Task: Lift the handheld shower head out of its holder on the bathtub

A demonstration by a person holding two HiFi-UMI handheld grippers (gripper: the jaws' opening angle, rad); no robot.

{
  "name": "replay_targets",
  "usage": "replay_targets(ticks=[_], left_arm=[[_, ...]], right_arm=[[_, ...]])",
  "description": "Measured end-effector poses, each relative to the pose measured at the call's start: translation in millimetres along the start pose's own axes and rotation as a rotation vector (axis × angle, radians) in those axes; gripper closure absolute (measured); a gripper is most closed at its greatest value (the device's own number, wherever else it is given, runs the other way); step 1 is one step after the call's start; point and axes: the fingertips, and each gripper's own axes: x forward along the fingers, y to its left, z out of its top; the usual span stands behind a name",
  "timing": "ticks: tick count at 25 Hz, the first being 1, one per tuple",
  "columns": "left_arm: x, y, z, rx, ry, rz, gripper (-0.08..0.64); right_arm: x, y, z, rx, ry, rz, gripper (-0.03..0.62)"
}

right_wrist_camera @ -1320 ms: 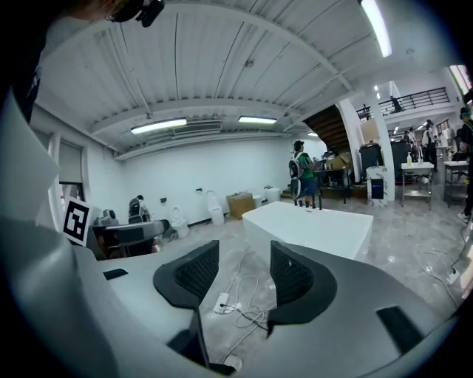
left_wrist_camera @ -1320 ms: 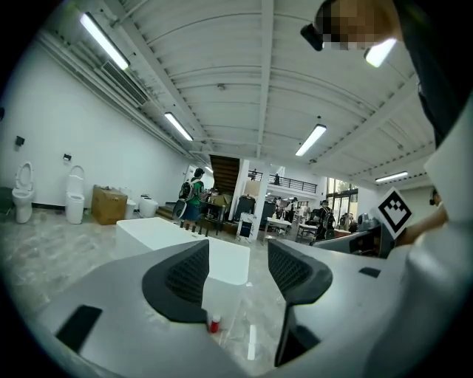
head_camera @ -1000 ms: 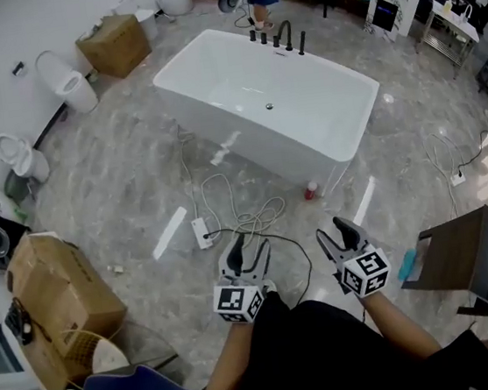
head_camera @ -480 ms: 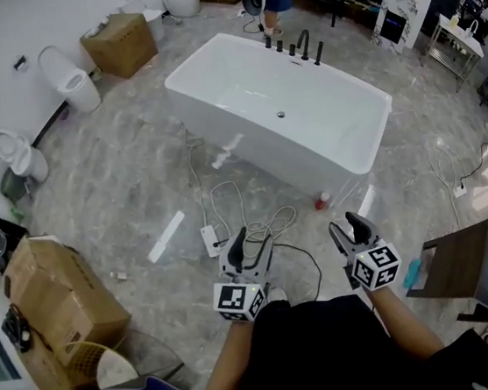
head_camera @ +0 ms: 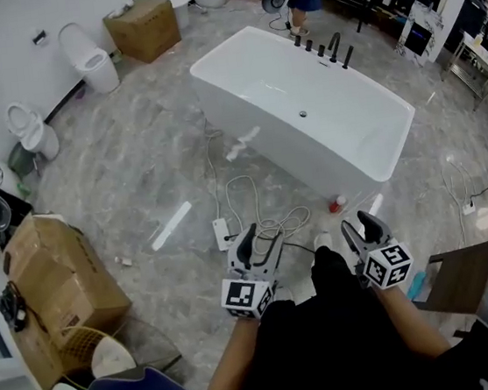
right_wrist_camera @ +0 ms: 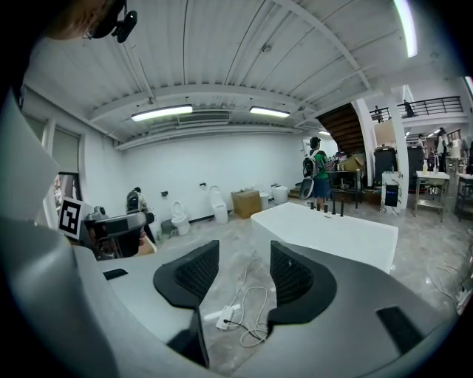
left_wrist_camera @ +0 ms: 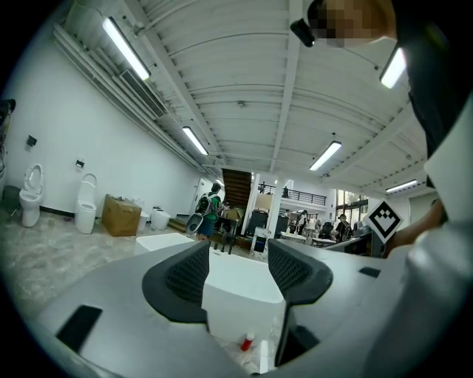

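Bathtub (head_camera: 280, 132) interior in head view only

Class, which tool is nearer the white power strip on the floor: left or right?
Left. In the head view, the left tool is just right of the power strip; the right tool is farther right, near the red bottle.

The bathtub (head_camera: 304, 112) is plain white, its far taps (head_camera: 332, 46) black. The floor (head_camera: 137, 185) is grey, veined marble. The near-left cardboard box (head_camera: 64, 278) is brown. The left hand-held gripper (head_camera: 258, 236) and right hand-held gripper (head_camera: 359, 222) are grey with black-and-white square markers.
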Motion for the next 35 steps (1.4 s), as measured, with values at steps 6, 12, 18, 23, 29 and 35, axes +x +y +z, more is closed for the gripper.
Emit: replay_targets(ticks=[6,12,18,23,29,35], left_arm=[[15,19,-3,-0.003,-0.001,0.035,0.333],[62,34,-6,0.007,0.032,0.042,0.333],[157,61,-12,0.018,0.082,0.021,0.333],[262,75,-10,0.017,0.127,-0.036,0.333],[387,87,3,0.025,0.148,-0.062,0.333],[475,96,12,0.024,0.153,-0.085,0.333]], right_arm=[[33,-1,3,0.007,-0.003,0.038,0.405],[79,-30,17,0.037,-0.023,0.062,0.405],[149,-97,28,0.066,-0.017,0.05,0.405],[201,-174,53,0.074,-0.011,0.002,0.405],[257,-262,78,0.1,0.02,-0.025,0.405],[297,-329,110,0.115,0.022,-0.066,0.405]])
